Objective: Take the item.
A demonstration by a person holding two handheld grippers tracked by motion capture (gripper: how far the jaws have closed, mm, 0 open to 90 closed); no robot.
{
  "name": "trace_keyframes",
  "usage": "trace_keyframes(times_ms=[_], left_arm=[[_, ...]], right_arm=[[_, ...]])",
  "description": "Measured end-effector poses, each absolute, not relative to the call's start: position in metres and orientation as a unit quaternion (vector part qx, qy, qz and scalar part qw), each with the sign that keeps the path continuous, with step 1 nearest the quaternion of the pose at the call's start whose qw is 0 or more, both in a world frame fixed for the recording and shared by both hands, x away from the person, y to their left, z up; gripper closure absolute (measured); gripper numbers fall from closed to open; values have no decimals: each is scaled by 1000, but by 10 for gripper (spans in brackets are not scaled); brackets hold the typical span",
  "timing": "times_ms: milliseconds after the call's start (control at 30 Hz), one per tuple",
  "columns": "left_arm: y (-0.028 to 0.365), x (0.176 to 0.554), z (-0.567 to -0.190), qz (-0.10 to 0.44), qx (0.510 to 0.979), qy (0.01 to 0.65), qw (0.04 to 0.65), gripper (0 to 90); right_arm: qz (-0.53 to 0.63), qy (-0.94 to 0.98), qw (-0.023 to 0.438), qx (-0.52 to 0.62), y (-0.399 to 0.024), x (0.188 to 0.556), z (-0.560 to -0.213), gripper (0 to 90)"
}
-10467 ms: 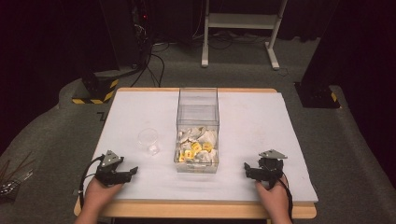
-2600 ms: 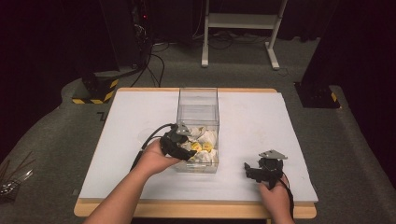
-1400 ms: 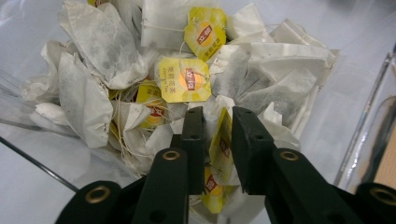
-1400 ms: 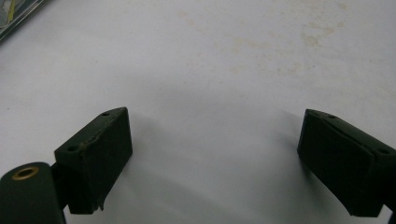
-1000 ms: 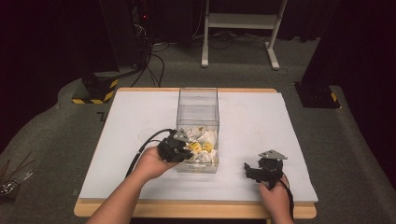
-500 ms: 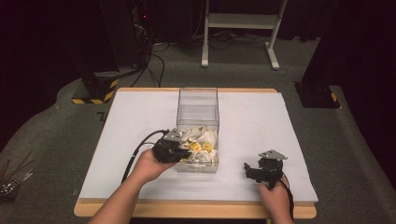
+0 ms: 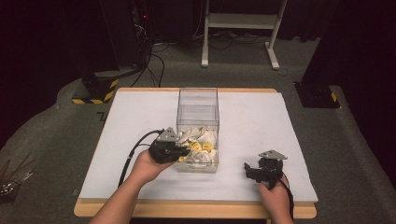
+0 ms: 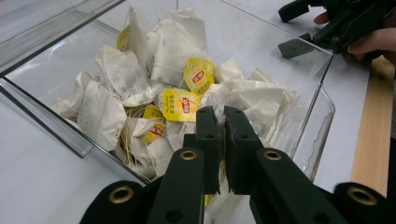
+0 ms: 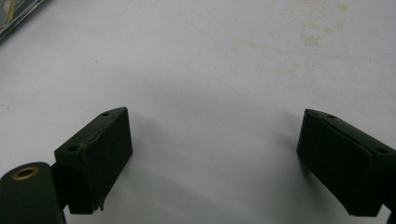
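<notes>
Left hand-held gripper (image 8: 220, 119) now over teabags (image 8: 154, 88).

Clear glossy plastic box (image 8: 306, 93), paper teabags (image 8: 116, 74)

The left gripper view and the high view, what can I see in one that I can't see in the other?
The left gripper view brings you close: red marks on the yellow tags, and the left gripper with its jaws nearly together over the pile; whether it grips a bag is unclear.

The high view gives the whole white table, the person's forearms, and the dark floor with a white stand behind.

Both share the clear box of tea bags and the right gripper resting open on the table.
</notes>
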State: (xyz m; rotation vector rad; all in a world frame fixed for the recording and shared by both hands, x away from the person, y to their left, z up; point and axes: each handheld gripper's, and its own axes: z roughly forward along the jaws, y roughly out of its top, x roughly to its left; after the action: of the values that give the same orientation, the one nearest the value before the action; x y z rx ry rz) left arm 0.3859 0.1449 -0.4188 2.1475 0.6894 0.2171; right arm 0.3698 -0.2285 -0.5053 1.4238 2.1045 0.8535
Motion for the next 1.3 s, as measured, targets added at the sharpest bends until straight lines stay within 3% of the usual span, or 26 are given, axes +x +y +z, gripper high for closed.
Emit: trace_keyframes(times_ms=[1300], left_arm=[[172,379,-407,122,809,289,497,857]], right_arm=[[310,764,229,517,-228,370,-505,103]])
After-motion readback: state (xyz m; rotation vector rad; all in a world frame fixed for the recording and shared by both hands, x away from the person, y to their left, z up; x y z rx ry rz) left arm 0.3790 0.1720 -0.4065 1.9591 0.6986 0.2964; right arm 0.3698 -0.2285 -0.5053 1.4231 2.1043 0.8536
